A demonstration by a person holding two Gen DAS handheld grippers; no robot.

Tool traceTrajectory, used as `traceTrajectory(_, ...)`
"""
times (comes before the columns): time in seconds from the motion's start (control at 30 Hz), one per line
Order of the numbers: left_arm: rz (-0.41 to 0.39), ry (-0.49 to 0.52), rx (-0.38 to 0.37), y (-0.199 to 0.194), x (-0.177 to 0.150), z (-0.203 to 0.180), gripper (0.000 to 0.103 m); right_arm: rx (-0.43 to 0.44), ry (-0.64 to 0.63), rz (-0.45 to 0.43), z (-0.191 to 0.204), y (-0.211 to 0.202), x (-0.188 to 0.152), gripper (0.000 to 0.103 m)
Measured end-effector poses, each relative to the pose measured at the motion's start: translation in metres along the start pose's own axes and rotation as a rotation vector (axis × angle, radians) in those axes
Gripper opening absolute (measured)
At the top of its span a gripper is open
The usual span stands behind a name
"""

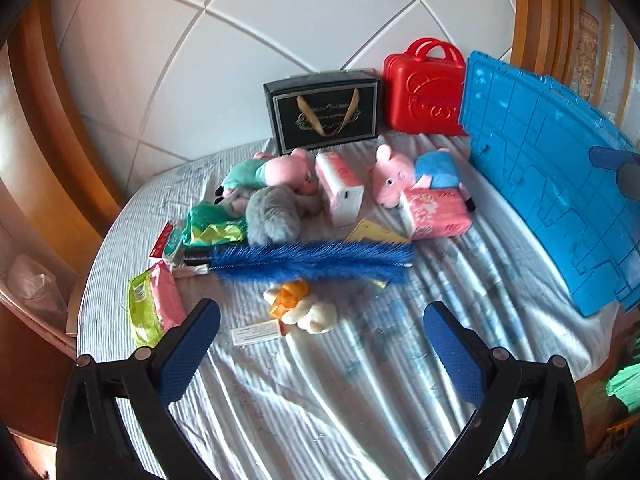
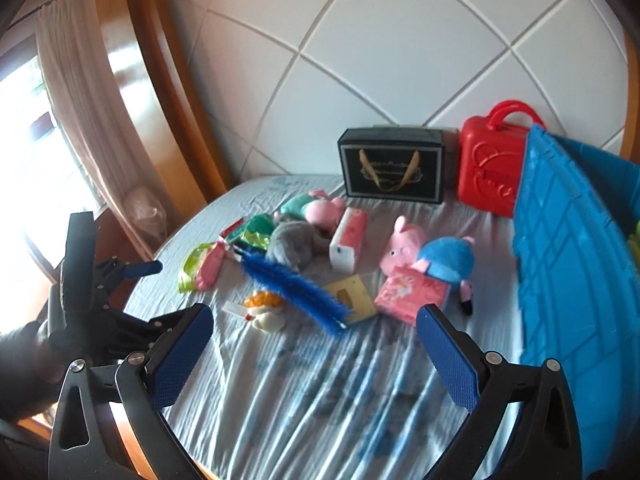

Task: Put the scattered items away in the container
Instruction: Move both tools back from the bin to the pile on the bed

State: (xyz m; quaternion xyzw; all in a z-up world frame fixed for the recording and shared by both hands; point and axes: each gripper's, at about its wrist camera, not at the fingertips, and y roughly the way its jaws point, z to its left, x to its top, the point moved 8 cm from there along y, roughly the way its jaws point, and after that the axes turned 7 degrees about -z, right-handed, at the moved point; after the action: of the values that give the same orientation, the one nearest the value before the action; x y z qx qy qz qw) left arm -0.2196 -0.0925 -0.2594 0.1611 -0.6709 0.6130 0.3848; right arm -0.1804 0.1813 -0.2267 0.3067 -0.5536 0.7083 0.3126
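While both the left gripper (image 1: 322,344) and right gripper (image 2: 314,346) hover spread empty, the blue brush (image 1: 312,261) lies just ahead.

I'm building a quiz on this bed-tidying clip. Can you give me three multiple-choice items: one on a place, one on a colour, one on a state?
1. Where does the blue brush lie?
A. Inside the black gift bag
B. On the bedsheet, in front of the grey plush
C. On top of the red case

2. What colour is the carry case with the handle?
A. Red
B. Yellow
C. White

3. How do the left tongs and right tongs stand?
A. Both shut on toys
B. Left shut on the brush
C. Both open, holding nothing

Answers: 1 B, it lies flat on the sheet below the grey plush. 2 A, its shell is red. 3 C, each view shows fingers spread over bare sheet.
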Motion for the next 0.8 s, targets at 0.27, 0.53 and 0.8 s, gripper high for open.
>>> traceTrajectory(0.27, 0.133, 0.005, 0.008, 0.074, -0.062, 0.059, 0.103, 0.002, -0.033, 0.135, 0.045, 0.112, -0.062, 0.103)
traceTrajectory(0.53, 0.251, -0.087, 0.053, 0.158, -0.094, 0.088, 0.103, -0.030, -0.082, 0.223, 0.066, 0.173, -0.086, 0.103)
traceTrajectory(0.8, 0.307, -0.062, 0.053, 0.199, -0.107, 0.087, 0.076, -0.085, -0.085, 0.309, 0.051, 0.206, -0.111, 0.103)
